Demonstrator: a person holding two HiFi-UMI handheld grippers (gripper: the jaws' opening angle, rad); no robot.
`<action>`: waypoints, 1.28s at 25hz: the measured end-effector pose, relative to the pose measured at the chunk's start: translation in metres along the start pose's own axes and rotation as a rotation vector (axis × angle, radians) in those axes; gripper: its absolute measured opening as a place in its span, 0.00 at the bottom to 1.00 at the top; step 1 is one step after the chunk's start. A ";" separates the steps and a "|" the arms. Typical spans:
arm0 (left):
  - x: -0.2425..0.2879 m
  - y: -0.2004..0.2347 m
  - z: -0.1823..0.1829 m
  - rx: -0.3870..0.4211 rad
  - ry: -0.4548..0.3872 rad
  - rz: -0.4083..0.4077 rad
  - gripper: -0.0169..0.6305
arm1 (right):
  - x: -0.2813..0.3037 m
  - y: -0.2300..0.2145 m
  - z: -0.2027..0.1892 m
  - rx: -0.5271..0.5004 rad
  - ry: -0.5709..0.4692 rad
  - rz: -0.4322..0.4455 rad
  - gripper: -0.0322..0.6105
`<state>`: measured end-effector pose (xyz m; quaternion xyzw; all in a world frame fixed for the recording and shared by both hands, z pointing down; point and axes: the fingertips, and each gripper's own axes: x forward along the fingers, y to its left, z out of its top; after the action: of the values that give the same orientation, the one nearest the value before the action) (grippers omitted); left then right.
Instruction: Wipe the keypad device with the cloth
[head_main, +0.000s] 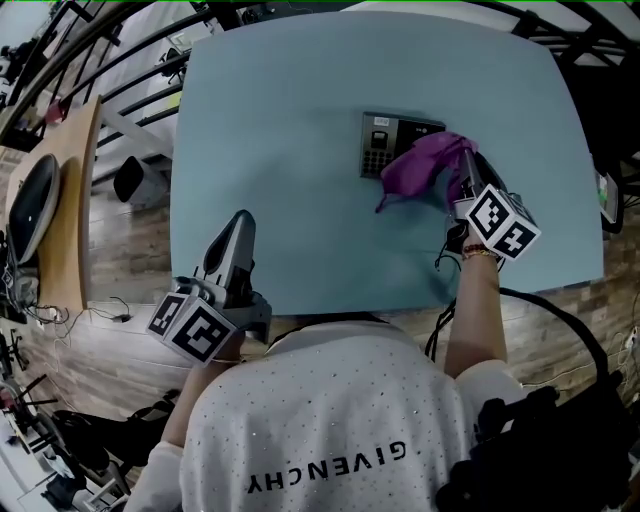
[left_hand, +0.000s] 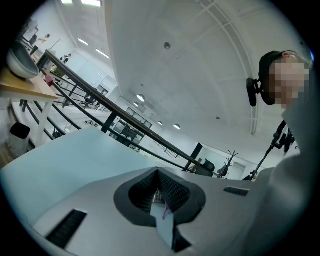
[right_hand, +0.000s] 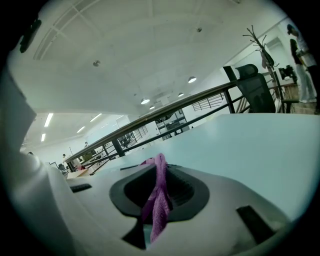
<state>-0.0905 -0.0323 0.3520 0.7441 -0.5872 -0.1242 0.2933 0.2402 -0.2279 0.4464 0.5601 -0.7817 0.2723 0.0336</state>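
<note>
A dark keypad device (head_main: 378, 143) lies flat on the light blue table (head_main: 290, 160), right of the middle. A purple cloth (head_main: 420, 165) hangs over its right part, pinched in my right gripper (head_main: 464, 160), which comes in from the right. In the right gripper view the cloth (right_hand: 158, 200) sits clamped between the shut jaws. My left gripper (head_main: 232, 248) rests at the table's near left edge, far from the device, jaws shut and holding nothing (left_hand: 161, 202).
A wooden side table (head_main: 62, 215) with a dark round object (head_main: 30, 205) stands at the left. Railings and office furniture lie beyond the table's far edge. A black cable (head_main: 560, 320) trails near my right arm.
</note>
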 end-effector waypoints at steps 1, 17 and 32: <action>0.002 -0.001 0.000 0.002 0.003 -0.001 0.01 | -0.001 -0.003 -0.001 0.003 0.000 -0.006 0.15; 0.001 -0.009 0.000 0.015 0.021 0.009 0.01 | -0.006 0.144 -0.001 -0.079 0.008 0.531 0.15; -0.006 -0.015 0.012 -0.024 -0.036 -0.016 0.01 | 0.033 0.126 -0.054 -0.116 0.155 0.305 0.15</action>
<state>-0.0864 -0.0277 0.3326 0.7430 -0.5848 -0.1469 0.2905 0.1013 -0.2031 0.4550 0.4095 -0.8671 0.2709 0.0842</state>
